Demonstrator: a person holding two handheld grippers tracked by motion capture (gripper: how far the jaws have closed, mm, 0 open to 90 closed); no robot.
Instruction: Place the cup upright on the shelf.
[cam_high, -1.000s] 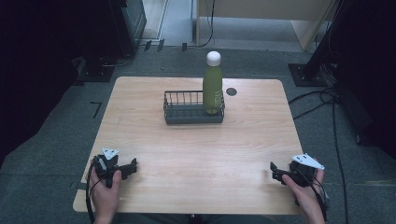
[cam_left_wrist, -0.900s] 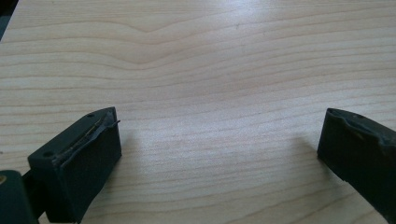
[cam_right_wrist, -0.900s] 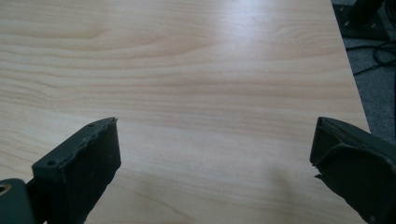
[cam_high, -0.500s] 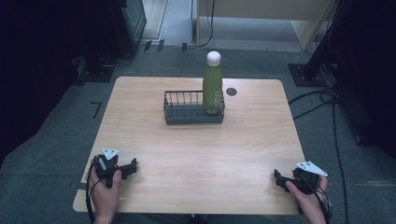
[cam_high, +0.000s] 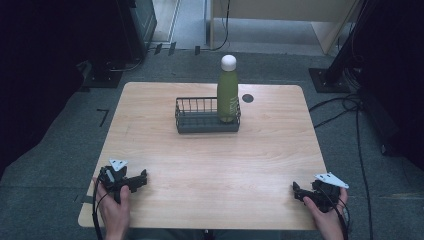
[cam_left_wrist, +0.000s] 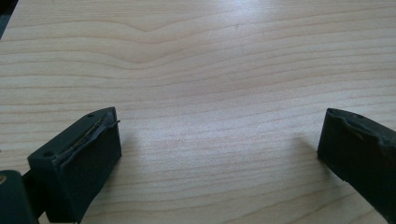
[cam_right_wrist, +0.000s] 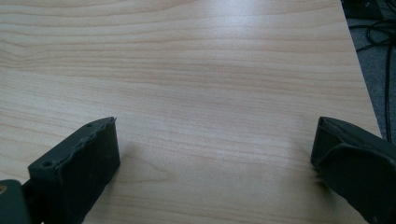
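Two tools rest low at the near corners of the worktop (cam_high: 165, 150), neither holding anything. Starting at the left, the left tool (cam_high: 142, 176) sits by the near-left corner, its jaws spread wide over bare wood in the left gripper view, with nothing between them. Ahead of it and off to its right, well apart, stands the dark wire basket (cam_high: 200, 122), and at that basket's right end the green bottle (cam_high: 227, 95) stands upright inside it, white cap (cam_high: 228, 62) on top. Just past the bottle a small dark round spot (cam_high: 247, 98) marks the wood. Farther right, the right tool (cam_high: 296, 189) lies by the near-right corner, jaws likewise wide apart over plain grain; the bottle is ahead of it and to its left, well apart. I judge this the very start: no reach has begun. The next move calls for a long forward reach toward bottle or basket. Pale lettering runs down the bottle but is too small to read.
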